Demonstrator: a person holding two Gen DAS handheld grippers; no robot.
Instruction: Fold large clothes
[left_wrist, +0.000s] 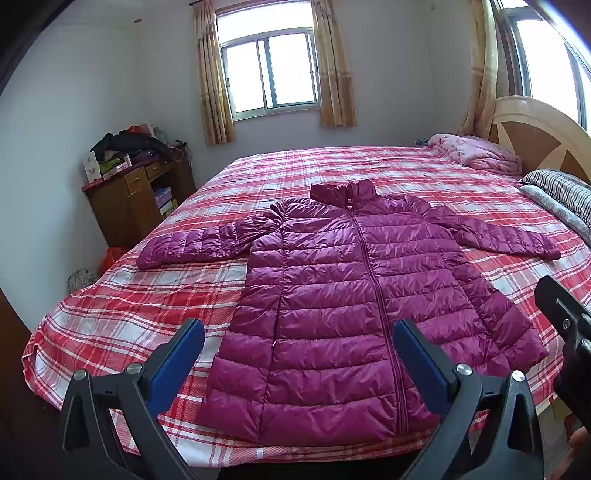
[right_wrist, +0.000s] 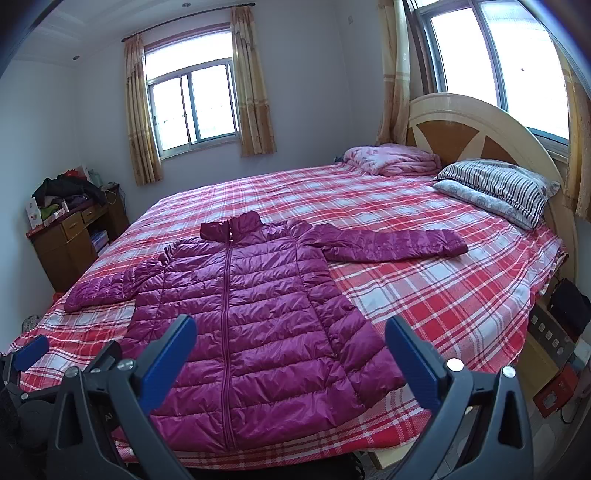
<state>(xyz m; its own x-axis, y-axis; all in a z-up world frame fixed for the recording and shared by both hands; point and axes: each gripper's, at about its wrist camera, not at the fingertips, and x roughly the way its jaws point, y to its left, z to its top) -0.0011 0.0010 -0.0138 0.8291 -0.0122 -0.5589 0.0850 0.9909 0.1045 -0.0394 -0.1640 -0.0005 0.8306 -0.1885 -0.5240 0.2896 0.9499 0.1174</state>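
Note:
A magenta quilted puffer jacket (left_wrist: 332, 295) lies flat, front up and zipped, on the red plaid bed (left_wrist: 147, 314), both sleeves spread sideways, hem toward me. It also shows in the right wrist view (right_wrist: 251, 332). My left gripper (left_wrist: 299, 354) is open and empty, held above the hem. My right gripper (right_wrist: 291, 350) is open and empty, above the hem's right side. The right gripper's edge shows in the left wrist view (left_wrist: 565, 314); the left gripper's blue pad shows in the right wrist view (right_wrist: 33, 350).
A folded pink blanket (right_wrist: 395, 157) and striped pillows (right_wrist: 495, 184) lie by the curved headboard (right_wrist: 480, 122). A cluttered wooden desk (left_wrist: 136, 192) stands left of the bed. Boxes and a power strip (right_wrist: 550, 339) sit on the floor at the right.

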